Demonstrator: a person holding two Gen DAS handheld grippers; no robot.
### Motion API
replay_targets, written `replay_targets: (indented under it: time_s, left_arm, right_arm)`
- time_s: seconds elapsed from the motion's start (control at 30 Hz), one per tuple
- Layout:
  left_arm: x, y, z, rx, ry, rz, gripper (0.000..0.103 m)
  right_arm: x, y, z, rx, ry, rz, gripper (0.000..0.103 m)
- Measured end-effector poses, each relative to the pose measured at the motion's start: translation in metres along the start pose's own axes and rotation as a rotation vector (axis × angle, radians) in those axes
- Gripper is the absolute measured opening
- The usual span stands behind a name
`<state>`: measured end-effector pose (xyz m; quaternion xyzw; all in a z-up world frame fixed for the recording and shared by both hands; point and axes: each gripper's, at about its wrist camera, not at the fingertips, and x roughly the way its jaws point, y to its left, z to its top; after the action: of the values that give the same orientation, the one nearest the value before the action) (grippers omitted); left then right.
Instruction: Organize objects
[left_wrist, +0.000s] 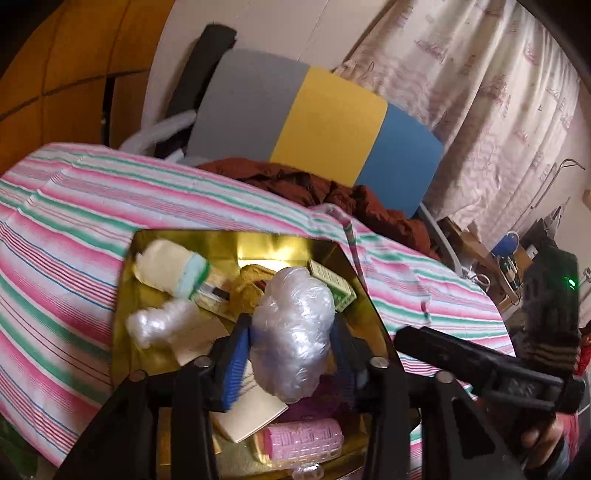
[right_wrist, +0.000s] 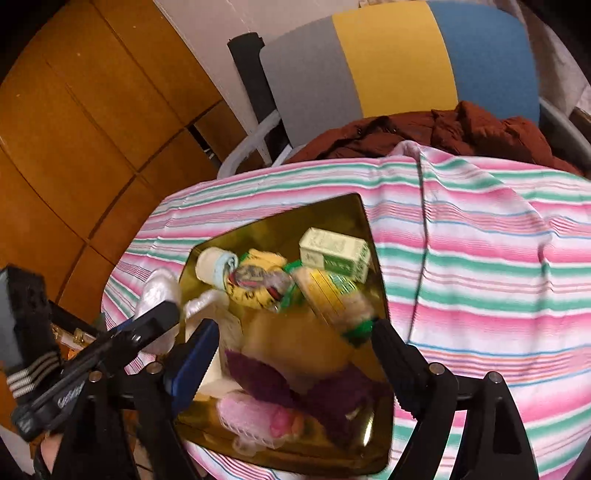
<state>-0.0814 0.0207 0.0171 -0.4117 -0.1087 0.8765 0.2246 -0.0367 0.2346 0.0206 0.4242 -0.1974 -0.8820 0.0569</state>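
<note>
Clamping bubble-wrap bundle (left_wrist: 295, 332) above gold tray (left_wrist: 221, 240), left gripper (left_wrist: 290, 354)

We look from the left wrist along the left tongs (left_wrist: 291, 354), down and forward, close above the gold tray (left_wrist: 184, 240); the right tongs (left_wrist: 480, 365) enter just right of them. From the right wrist we look along the right tongs (right_wrist: 291, 354), equally near, facing likewise. Both views share the tray, the striped cloth (right_wrist: 480, 240) beyond the tongs, and the tricolour chair back (left_wrist: 314, 122) farther ahead.
</note>
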Motion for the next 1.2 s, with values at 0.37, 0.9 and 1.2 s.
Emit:
replay_targets:
  time_s: [0.37, 0.9, 1.2]
  left_arm:
    - [0.005, -0.004, -0.007, 0.038, -0.007, 0.100, 0.052]
    - [-0.030, -0.011, -0.038, 0.135, -0.081, 0.231, 0.053]
    - [-0.040, -0.019, -0.047, 0.153, -0.109, 0.304, 0.068]
  right_arm:
    - [-0.010, 0.003, -0.022, -0.053, -0.023, -0.057, 0.085]
    - [-0.021, 0.027, -0.042, -0.157, -0.080, -0.163, 0.086]
    - [-0.020, 0.036, -0.057, -0.202, -0.123, -0.275, 0.087]
